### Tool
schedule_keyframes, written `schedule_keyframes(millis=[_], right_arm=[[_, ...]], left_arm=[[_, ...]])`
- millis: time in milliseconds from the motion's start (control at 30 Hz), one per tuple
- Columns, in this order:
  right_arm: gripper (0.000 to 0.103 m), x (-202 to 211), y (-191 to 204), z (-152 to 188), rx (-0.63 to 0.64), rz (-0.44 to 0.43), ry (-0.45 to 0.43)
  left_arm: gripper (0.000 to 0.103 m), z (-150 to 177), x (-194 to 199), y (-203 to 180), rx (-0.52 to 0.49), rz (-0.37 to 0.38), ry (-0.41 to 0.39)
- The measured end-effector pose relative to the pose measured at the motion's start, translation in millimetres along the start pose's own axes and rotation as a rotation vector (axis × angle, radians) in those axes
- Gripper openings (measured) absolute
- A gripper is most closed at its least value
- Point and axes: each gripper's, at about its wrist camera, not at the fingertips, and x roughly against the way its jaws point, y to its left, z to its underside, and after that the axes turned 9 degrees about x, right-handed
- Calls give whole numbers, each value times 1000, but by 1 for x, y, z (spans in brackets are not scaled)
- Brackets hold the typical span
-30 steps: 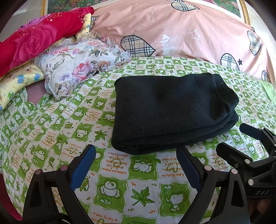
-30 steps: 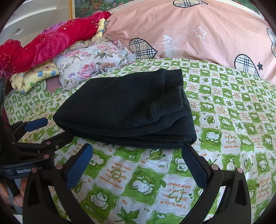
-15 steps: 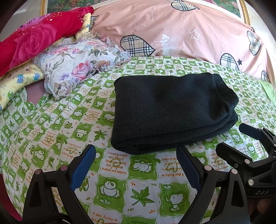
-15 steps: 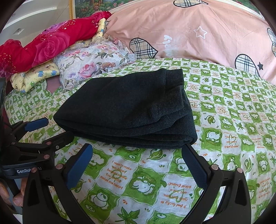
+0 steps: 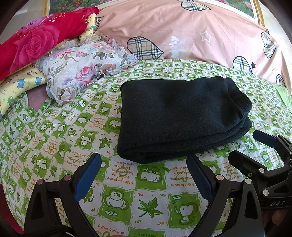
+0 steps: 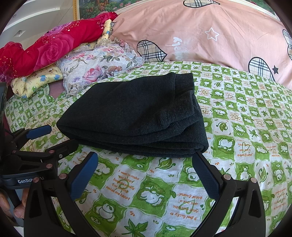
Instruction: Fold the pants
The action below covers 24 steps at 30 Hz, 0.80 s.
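Note:
The dark pants lie folded in a thick stack on the green-and-white sheet; they also show in the right wrist view. My left gripper is open and empty, just in front of the stack's near edge. My right gripper is open and empty, also just short of the near edge. The right gripper shows at the right of the left wrist view, and the left gripper at the left of the right wrist view. Neither touches the pants.
A pink quilt with plaid hearts lies behind the pants. A floral pillow, a red rose blanket and a yellow cloth are piled at the back left. A picture frame stands behind.

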Motion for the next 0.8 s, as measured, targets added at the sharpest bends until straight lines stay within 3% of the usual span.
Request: schedule_keyframes(millis=[800], right_arm=[[102,6,-2,-6,-39,-26,-1]], left_arm=[[95,-5,-1,1,-1,8,20]])
